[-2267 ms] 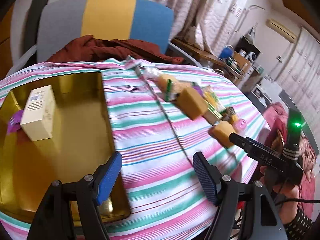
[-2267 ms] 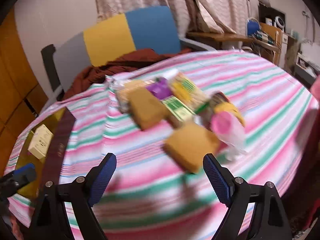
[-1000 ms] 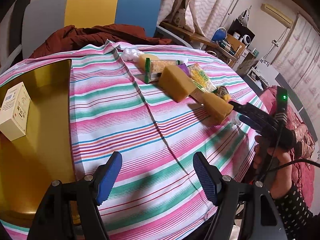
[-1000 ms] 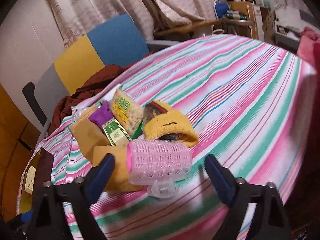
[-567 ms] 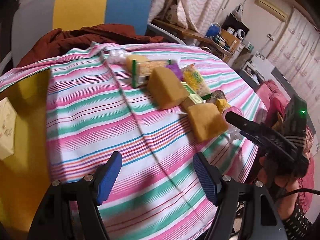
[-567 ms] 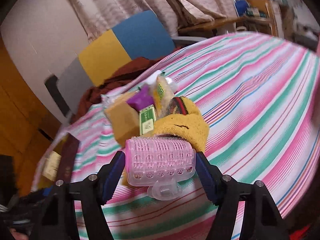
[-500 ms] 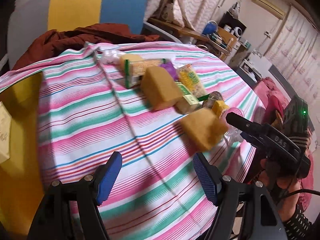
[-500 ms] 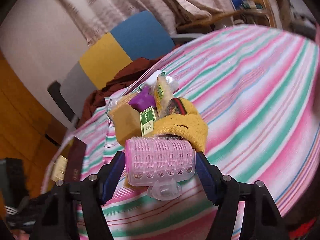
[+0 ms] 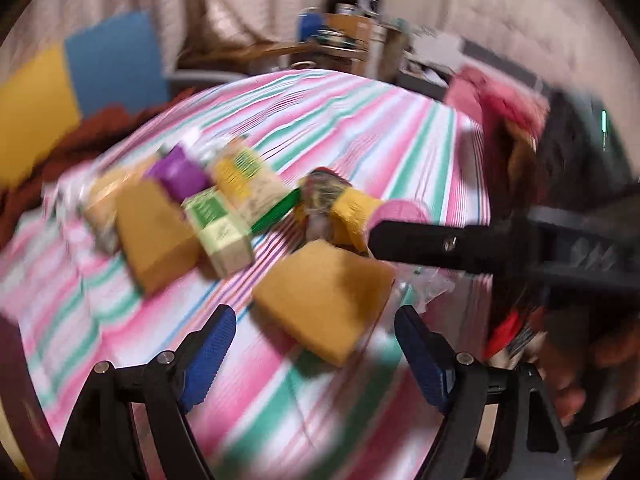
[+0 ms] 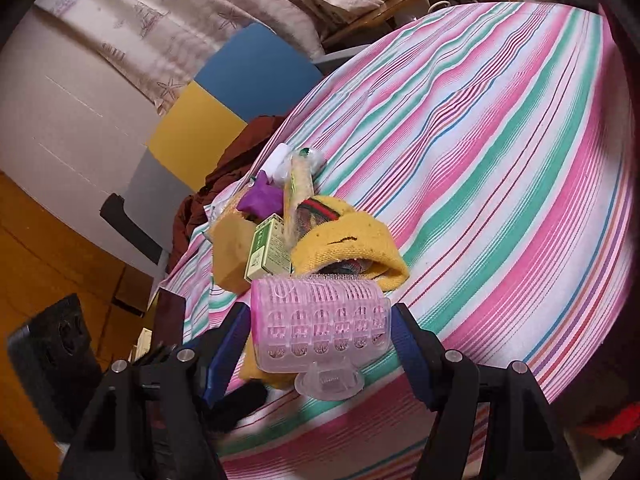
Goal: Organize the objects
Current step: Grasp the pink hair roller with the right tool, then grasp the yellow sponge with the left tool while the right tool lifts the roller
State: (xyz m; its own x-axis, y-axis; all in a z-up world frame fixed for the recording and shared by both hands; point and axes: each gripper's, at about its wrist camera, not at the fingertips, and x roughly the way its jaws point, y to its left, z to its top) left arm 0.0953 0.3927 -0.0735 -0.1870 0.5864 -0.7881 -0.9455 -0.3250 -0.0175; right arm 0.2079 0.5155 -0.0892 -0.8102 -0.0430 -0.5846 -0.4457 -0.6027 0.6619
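Pink hair roller (image 10: 320, 320) clamped between right tool (image 10: 320, 334) pads (left tool (image 9: 316, 348) gaping, empty)

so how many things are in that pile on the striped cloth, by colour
Tan sponge blocks: 2
Green and white boxes or packets: 2, box and packet
Purple item: 1
Yellow knit piece: 1
Pink hair roller: 1, clamped in the right gripper
Total: 7 that can be told apart; blur hides any smaller bits.
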